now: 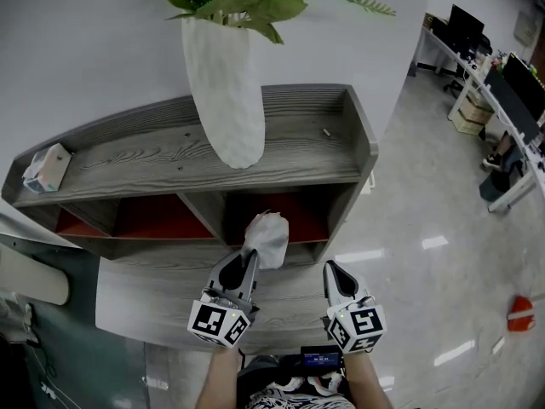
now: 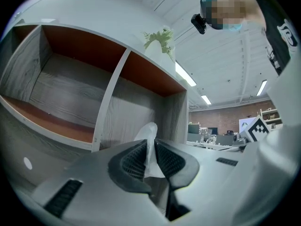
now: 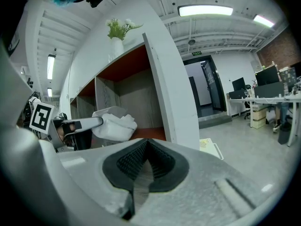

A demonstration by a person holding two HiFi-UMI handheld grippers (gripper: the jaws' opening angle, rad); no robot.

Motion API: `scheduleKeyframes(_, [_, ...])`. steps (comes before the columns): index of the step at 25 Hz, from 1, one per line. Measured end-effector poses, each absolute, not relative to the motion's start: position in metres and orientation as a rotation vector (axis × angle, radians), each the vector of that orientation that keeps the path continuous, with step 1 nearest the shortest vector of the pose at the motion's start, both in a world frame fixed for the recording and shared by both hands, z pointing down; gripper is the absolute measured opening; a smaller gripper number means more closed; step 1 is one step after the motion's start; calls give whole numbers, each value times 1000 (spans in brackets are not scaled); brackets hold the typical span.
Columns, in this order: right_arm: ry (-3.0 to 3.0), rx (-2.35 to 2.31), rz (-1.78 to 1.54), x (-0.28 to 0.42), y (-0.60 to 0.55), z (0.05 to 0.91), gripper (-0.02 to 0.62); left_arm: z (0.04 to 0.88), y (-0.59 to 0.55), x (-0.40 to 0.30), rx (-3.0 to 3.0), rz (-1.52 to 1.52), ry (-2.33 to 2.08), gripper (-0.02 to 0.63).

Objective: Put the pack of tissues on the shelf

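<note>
The left gripper [image 2: 150, 155] clamps the pack [image 1: 270, 237] by its edge, plain in its own view. The head view sets it at the shelf [image 1: 341, 156], at the lower right compartment's mouth. The right gripper [image 3: 146, 160] is closed and empty.

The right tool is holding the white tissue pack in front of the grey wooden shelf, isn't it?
No, it is the left tool that pinches the soft white tissue pack in front of the grey wooden shelf. The right tool is shut on nothing. The left gripper view shows it.
</note>
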State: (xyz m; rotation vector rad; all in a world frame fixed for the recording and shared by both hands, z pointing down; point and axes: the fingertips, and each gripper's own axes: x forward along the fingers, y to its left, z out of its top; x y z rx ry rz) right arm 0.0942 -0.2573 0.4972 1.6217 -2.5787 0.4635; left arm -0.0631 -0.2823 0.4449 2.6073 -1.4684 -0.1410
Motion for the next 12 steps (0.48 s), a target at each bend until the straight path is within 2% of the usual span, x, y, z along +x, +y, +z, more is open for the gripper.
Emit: scheduleKeyframes(12, [-2587,1613,472,96,-274,498,5,461,-297,-57,2604,-91,-1498,38])
